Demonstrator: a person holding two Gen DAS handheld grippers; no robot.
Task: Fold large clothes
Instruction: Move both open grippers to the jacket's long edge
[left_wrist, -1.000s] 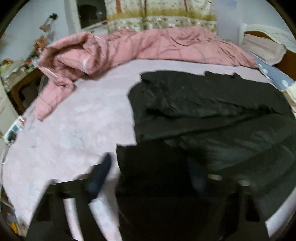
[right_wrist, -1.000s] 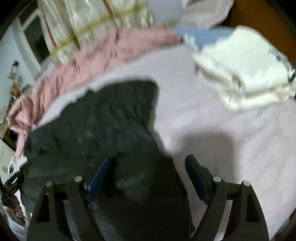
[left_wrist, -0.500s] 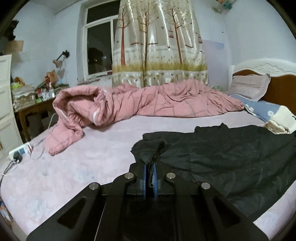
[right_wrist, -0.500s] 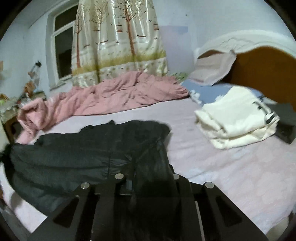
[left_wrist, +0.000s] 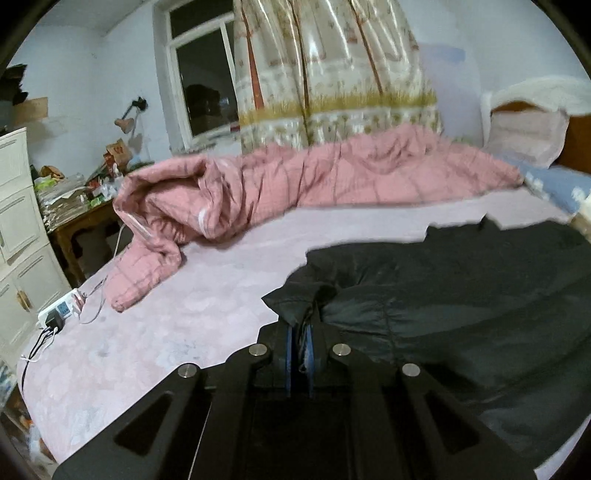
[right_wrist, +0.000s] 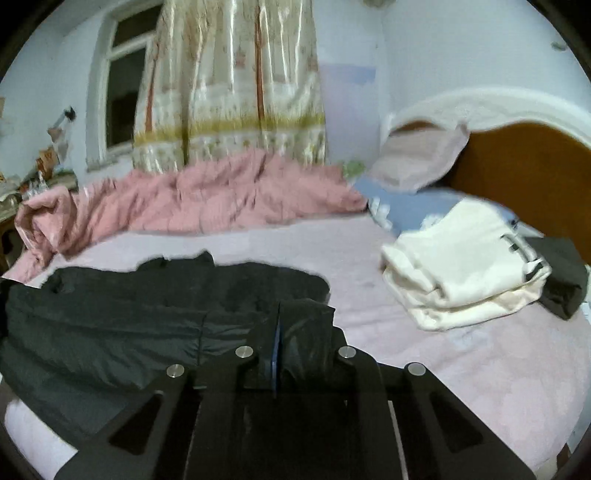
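Corners of black jacket (left_wrist: 461, 295) pinched for the fold: left gripper (left_wrist: 300, 334) clamped on one, right gripper (right_wrist: 295, 332) closing on other, bed (left_wrist: 221, 295) beneath.

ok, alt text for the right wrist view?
The right gripper, its jaws closing, pinches a fold of the black garment spread on a pink bed. A folded white garment lies right; a rumpled pink quilt behind.

Pale blue walls (left_wrist: 498, 55). Dark window (left_wrist: 207, 92) beside a tree-print curtain (left_wrist: 332, 74). Bed (left_wrist: 184, 314) with pink sheet and wooden headboard (right_wrist: 524, 177). White drawers (left_wrist: 18, 221) and cluttered table (left_wrist: 81, 218) stand at left.
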